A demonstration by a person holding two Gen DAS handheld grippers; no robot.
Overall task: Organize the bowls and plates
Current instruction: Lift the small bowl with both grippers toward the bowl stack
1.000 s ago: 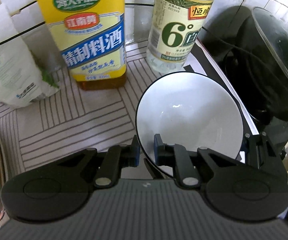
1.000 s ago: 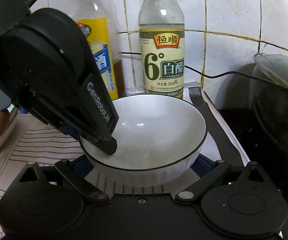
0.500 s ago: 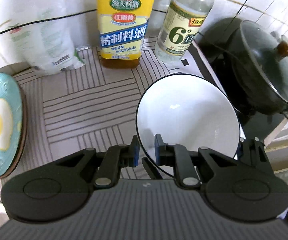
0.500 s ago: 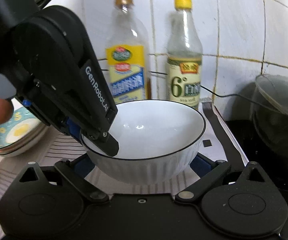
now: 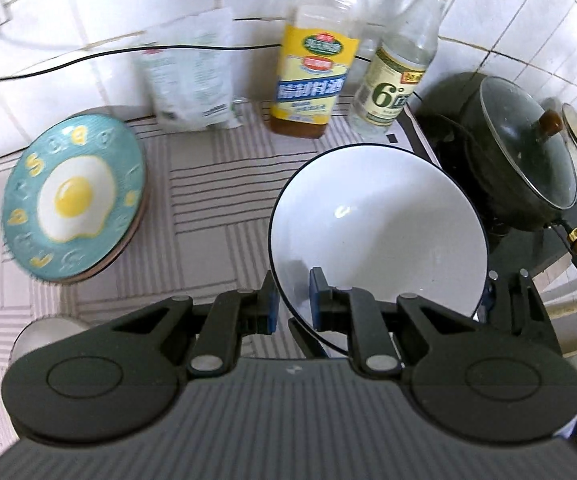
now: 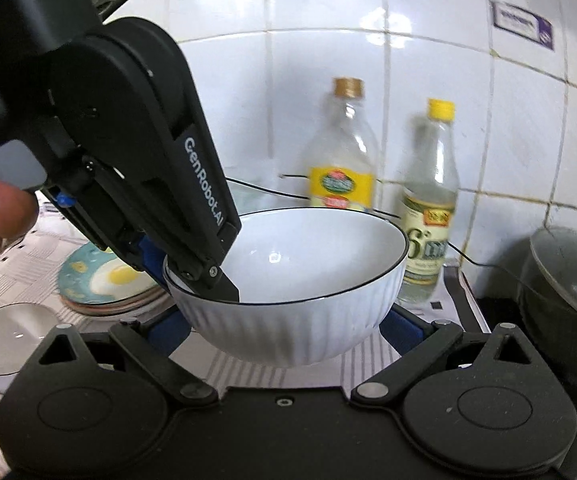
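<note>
A white bowl with a thin black rim is held up above the counter. My left gripper is shut on the bowl's rim, one pad inside and one outside. In the right wrist view the bowl sits between the wide-open fingers of my right gripper, whose blue pads flank its ribbed wall; I cannot tell if they touch it. The left gripper shows there too, clamped on the rim. A teal plate with a fried-egg picture lies on a stack of plates at the left.
A yellow-labelled bottle and a vinegar bottle stand against the tiled wall beside a white bag. A black pot with a glass lid is at the right. A clear glass lid lies front left.
Both grippers have risen and pulled back with the bowl. The bottles now look smaller and farther away, and the egg plate stack has come into view at the left.
</note>
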